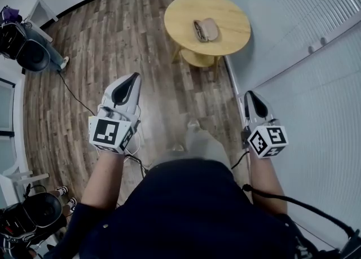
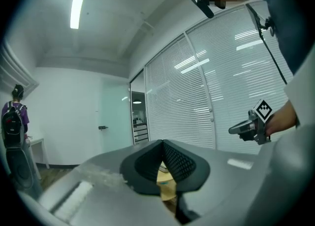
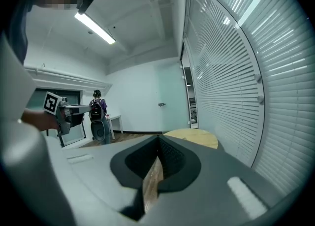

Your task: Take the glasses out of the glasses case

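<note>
Wood-plank floor (image 1: 113, 43), blinds (image 1: 293, 4) along the wall, round counter (image 1: 231, 14) ahead. On its top, glasses case (image 1: 206, 29), lying open, well apart from both grippers; glasses inside too small to make out. Left gripper (image 1: 133, 77) and right gripper (image 1: 251, 95) pointing ahead, fingers (image 2: 183, 163) pressed together at the tips, gripping nothing. Probably light, stiff-shelled, apt to slide on smooth wood: best to pin the case by its rim, then pinch the fragile frame at the bridge, clear of the lenses.

One round table (image 1: 231, 15), one glasses case (image 1: 206, 29), two grippers, left gripper (image 1: 135, 76), right gripper (image 1: 250, 93)
</note>
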Demonstrator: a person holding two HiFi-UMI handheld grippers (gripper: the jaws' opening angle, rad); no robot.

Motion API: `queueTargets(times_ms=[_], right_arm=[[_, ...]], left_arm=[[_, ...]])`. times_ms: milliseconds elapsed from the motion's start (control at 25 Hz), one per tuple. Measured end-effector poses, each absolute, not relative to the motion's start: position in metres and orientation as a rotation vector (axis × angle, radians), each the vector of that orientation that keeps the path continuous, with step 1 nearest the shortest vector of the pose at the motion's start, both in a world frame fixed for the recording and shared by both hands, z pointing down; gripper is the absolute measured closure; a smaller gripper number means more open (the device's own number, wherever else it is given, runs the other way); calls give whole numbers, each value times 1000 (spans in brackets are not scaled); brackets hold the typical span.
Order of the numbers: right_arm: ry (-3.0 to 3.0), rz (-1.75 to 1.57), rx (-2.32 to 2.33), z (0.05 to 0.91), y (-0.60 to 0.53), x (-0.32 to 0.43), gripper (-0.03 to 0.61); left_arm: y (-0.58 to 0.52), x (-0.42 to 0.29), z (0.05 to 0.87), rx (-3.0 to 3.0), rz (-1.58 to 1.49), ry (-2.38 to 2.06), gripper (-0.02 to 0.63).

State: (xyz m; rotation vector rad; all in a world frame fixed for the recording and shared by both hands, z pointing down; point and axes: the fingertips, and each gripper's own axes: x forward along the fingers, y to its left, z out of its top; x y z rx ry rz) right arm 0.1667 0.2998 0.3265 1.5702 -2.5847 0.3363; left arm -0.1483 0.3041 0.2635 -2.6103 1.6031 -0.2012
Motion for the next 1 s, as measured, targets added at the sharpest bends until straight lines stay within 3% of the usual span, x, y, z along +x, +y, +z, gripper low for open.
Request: queueTargets(times_ms=[480, 1000], right_arm=[[-2669, 332, 1502, 346, 157, 136, 569], [-2663, 467, 1352, 365, -57, 101, 569]], left_arm=[[192, -167, 264, -2531, -249, 1667, 607], [-3, -180, 245, -2497, -344, 1738, 607]])
